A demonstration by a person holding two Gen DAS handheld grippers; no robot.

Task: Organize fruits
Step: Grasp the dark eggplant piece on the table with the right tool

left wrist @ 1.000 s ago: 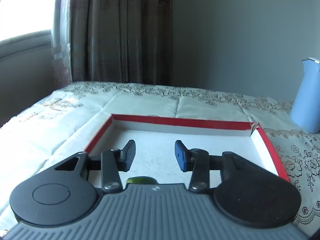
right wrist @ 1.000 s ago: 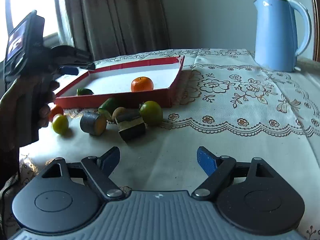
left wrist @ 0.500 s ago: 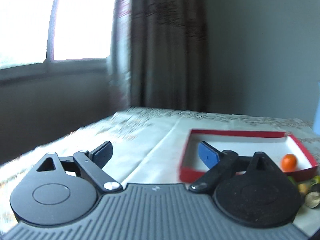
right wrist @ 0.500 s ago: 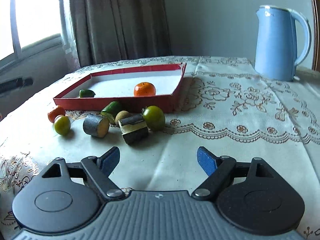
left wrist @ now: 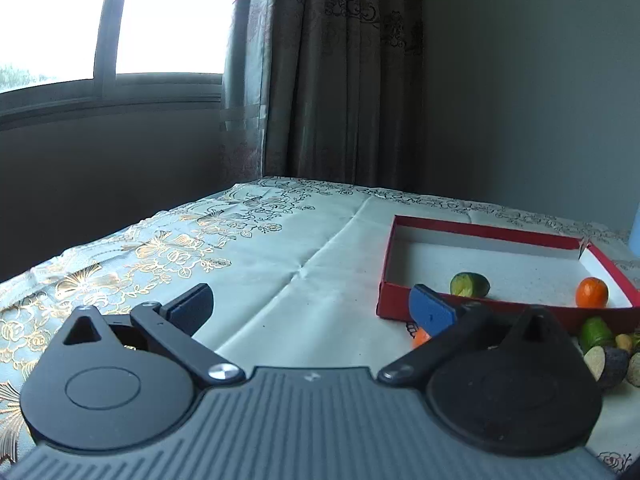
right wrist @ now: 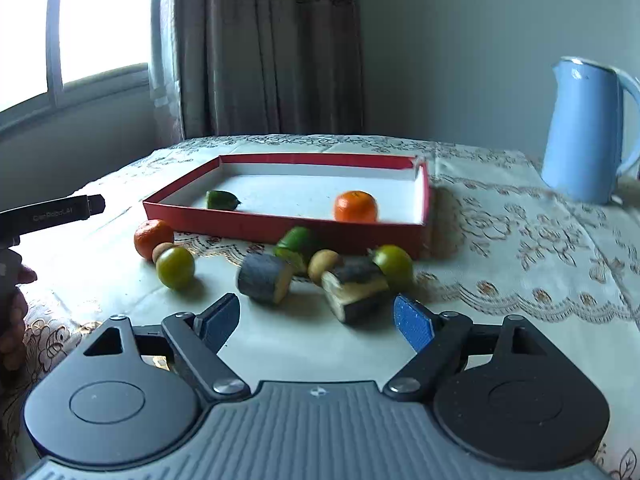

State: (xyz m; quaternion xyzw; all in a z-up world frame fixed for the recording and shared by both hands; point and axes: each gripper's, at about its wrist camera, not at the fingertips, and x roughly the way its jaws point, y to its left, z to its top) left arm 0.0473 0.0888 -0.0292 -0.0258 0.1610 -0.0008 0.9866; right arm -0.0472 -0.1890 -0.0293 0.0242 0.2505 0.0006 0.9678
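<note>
L gripper [left wrist: 312,308] jaws opening wide, nothing btwn. R gripper [right wrist: 318,320] open, empty, angled slightly down.

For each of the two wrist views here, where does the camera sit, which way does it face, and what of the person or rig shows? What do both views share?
Left wrist: behind the left gripper, jaws opening with nothing between them; faces the bare tablecloth, window and curtain, red tray off to the right.
Right wrist: behind the open right gripper; faces the loose fruit and tray, blue kettle at right; the person's hand holding the other gripper shows at left edge.
Shared: the tray, with its orange and green piece.
</note>
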